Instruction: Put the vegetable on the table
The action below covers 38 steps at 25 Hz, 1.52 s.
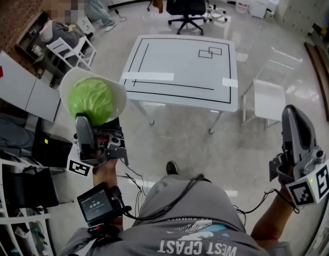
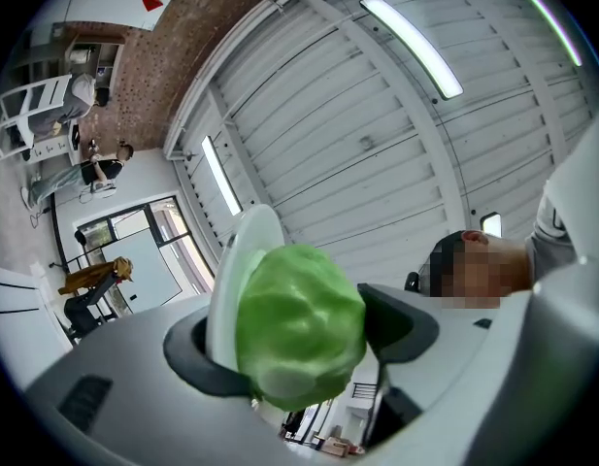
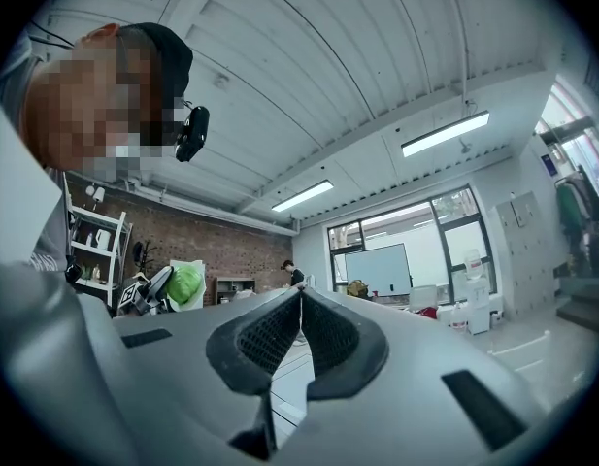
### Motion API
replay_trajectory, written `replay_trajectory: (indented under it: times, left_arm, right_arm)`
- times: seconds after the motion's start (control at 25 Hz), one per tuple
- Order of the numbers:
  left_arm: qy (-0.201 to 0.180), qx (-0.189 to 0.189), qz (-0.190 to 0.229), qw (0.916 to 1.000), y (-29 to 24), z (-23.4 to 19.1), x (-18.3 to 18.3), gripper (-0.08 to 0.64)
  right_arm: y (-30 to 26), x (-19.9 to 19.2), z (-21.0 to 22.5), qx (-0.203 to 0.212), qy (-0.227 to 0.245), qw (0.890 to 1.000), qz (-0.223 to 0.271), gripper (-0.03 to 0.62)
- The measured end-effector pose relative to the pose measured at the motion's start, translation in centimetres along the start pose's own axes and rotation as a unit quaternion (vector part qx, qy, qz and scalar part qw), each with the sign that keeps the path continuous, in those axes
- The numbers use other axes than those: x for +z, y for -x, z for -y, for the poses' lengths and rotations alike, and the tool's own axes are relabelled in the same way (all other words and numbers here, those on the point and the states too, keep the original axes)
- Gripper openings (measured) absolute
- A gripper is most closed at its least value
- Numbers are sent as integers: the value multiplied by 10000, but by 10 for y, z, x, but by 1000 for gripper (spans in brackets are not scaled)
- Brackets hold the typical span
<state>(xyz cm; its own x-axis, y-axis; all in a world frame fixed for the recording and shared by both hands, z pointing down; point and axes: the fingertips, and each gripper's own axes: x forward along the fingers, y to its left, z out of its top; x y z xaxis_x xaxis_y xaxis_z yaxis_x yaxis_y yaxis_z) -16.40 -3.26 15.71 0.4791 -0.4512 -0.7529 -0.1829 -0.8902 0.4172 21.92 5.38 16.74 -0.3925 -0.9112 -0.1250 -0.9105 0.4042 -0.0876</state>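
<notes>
A round green cabbage (image 1: 92, 100) rests against a white plate (image 1: 73, 80), both carried in the air to the left of the white table (image 1: 180, 71). My left gripper (image 1: 97, 122) points up and is shut on them. In the left gripper view the plate (image 2: 239, 260) lies against the left pad and the cabbage (image 2: 299, 323) fills the gap to the right pad. My right gripper (image 1: 295, 119) is held out at the lower right, away from the table. Its jaws (image 3: 301, 304) are shut with nothing between them. The right gripper view shows the cabbage (image 3: 185, 284) far off to the left.
The table carries black lines and strips of white tape. A black office chair (image 1: 184, 7) stands beyond it, a white chair (image 1: 268, 97) to its right and another white chair (image 1: 71, 49) to its left. A person sits at the far left. Shelving lines the left edge.
</notes>
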Motion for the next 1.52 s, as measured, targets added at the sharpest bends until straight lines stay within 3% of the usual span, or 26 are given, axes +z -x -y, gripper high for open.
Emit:
replay_trajectory:
  times: [0.32, 0.72, 1.0, 1.2, 1.52]
  left_arm:
    - [316, -81, -215, 9992, -7, -78, 13, 348]
    - [470, -274, -164, 9984, -5, -136, 49, 347]
    - [588, -242, -153, 9979, -17, -162, 48, 348]
    - [553, -102, -222, 9982, -29, -183, 29, 347]
    - [337, 44, -211, 9992, -51, -180, 18, 347]
  right_arm:
    - [-58, -20, -17, -344, 33, 9993, -153, 6]
    - [-116, -23, -48, -482, 287, 9983, -137, 6]
    - [-138, -28, -38, -520, 291, 9979, -249, 6]
    - [-153, -39, -7, -447, 183, 9984, -291, 6]
    - [-174, -35, 25, -119, 10, 9997, -225, 6]
